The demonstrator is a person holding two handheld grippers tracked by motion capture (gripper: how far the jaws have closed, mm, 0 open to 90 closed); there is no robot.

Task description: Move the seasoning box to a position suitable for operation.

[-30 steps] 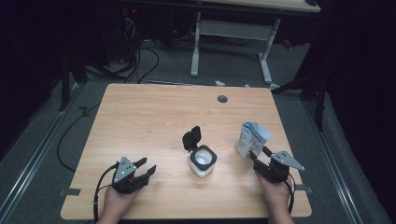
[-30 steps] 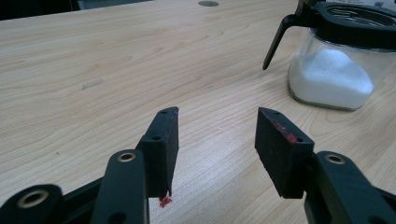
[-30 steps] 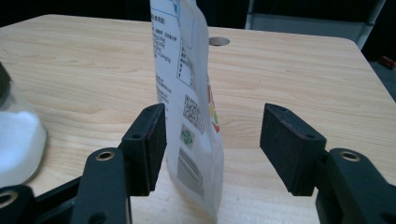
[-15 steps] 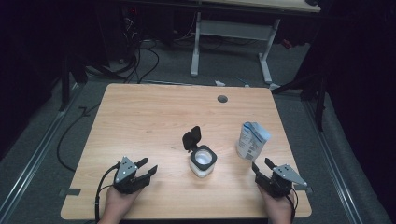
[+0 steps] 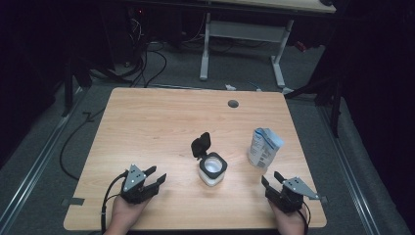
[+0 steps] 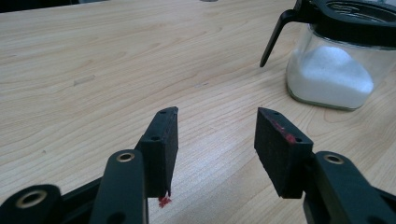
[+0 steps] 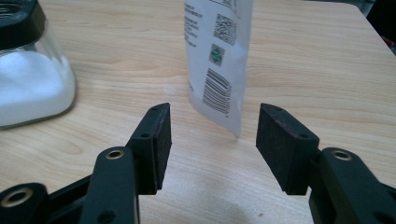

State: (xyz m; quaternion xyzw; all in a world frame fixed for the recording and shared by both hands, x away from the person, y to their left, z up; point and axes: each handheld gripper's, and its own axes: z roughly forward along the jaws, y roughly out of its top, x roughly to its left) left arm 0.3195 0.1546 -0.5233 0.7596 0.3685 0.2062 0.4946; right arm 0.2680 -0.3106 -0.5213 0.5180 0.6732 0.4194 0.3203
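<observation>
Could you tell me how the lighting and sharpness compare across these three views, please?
High view: the table is lit, the surroundings fall almost black, and the image is soft. Left gripper view: the jar is fairly sharp, the jaws nearest the lens slightly soft. Right gripper view: the pouch print is partly legible, with soft shadows beneath it.

Counter (image 5: 147, 127) lit brightly from above, room around it left dark, soft short shadows, near jaws a little blurred, high view grainy.

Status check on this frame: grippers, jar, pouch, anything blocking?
Left gripper open, empty, near table edge. Right gripper open, empty, apart from pouch. Jar mid-table, lid flipped open, white powder inside. Nothing between grippers and either item.
</observation>
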